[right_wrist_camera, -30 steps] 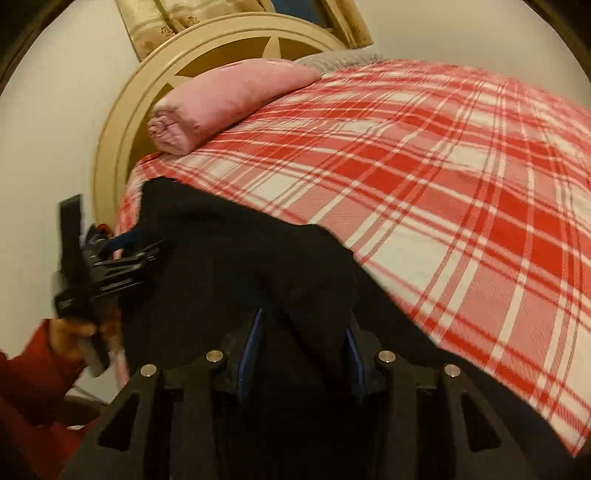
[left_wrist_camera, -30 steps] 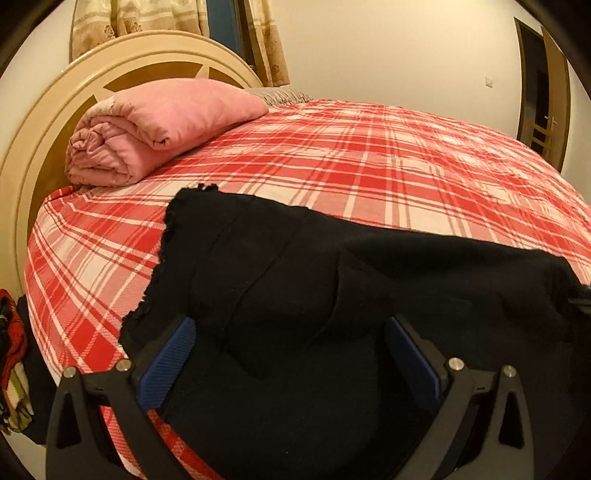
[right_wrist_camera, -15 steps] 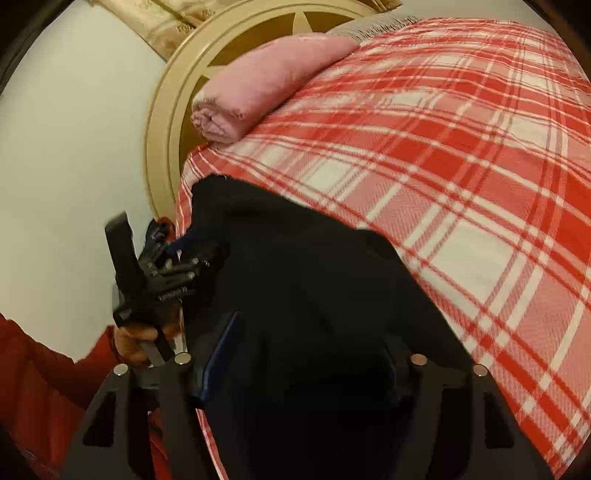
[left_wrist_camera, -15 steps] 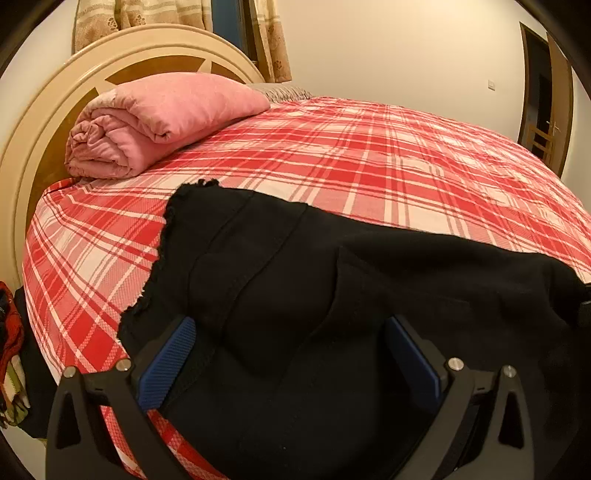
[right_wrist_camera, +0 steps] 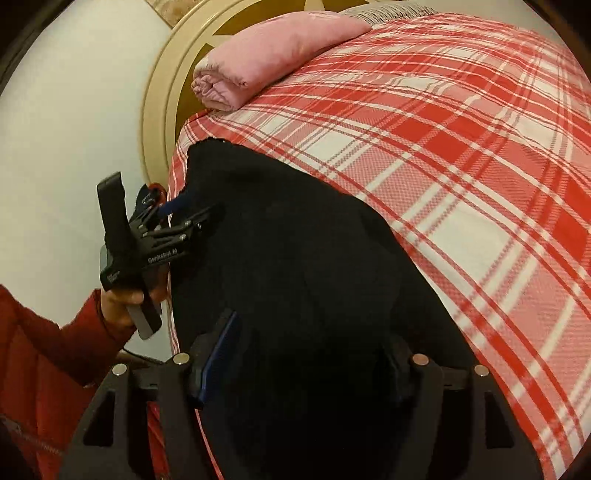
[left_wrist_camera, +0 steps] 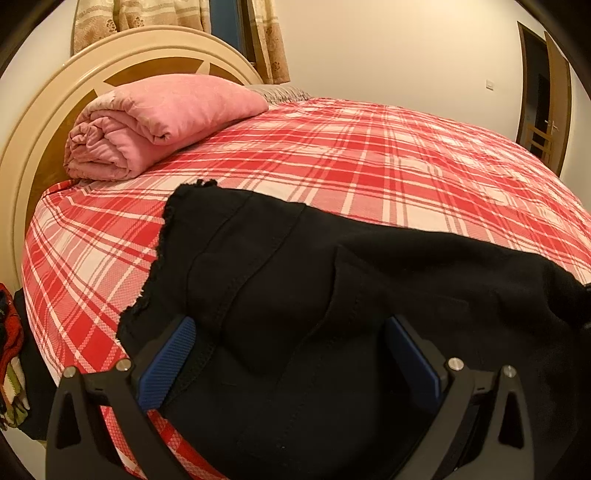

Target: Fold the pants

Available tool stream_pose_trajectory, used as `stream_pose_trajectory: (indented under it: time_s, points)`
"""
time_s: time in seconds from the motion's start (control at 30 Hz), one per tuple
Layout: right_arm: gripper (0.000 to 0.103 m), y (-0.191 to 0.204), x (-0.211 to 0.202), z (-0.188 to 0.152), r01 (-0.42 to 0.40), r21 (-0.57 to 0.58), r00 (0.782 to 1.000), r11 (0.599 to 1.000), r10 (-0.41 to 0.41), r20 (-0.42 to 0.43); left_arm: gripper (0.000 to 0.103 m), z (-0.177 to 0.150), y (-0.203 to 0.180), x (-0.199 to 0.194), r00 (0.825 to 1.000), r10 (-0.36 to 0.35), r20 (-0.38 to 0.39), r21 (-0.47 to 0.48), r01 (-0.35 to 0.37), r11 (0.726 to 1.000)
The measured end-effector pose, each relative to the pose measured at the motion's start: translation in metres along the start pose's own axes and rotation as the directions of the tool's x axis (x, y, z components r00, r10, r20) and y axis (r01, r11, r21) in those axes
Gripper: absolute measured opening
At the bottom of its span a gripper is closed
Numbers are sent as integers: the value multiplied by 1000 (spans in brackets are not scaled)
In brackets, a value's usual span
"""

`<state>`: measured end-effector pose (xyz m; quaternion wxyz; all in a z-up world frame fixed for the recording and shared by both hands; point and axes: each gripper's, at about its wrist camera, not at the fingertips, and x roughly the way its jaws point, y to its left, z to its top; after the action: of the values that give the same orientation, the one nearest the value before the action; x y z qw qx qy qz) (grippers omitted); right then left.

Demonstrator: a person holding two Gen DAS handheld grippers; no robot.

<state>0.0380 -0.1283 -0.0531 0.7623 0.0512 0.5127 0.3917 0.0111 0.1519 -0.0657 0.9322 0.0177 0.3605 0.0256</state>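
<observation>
Two grippers were at the near edge of the bed, both over the black pants [left_wrist_camera: 369, 280]. Closest in the left wrist view, the left gripper [left_wrist_camera: 288, 354] stood with its blue pads [left_wrist_camera: 168, 360] spread wide, the dark cloth lying between and under them with neither pad pressing on it. In the right wrist view the right gripper [right_wrist_camera: 306, 363] was likewise parted, its jaws having just been opening; black fabric filled the gap between the fingers, but the pads did not squeeze it. The right-hand pad there was lost against the dark cloth.

Further left in that same view, a hand [right_wrist_camera: 123, 301] in a red sleeve [right_wrist_camera: 44, 354] gripped the handle of the left gripper at the side of the mattress, its fingers reaching onto the pants' edge.

The pants lay spread along the near side of the bed on a red and white plaid sheet [left_wrist_camera: 388, 155], one frayed end [left_wrist_camera: 201, 184] pointing toward the headboard, with stitched seams running across the top layer.

Beyond the pants, a rolled pink blanket [left_wrist_camera: 155, 118] rested on the sheet against the round cream headboard [left_wrist_camera: 33, 133]. Patterned curtains [left_wrist_camera: 140, 14] hung behind it, and a wooden door [left_wrist_camera: 554, 107] stood on the far right wall.
</observation>
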Motion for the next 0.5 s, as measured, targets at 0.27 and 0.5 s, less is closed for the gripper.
stream_pose_trajectory:
  time_s: [0.27, 0.5]
  points:
    - [70, -7, 28, 27, -176, 96, 980, 980, 165, 112, 103, 1, -2, -1, 1000, 7, -1, 0, -7, 1000]
    - [70, -20, 14, 33, -186, 176, 931, 967, 117, 345, 103, 0, -2, 0, 1000, 4, 4, 7, -4, 1000]
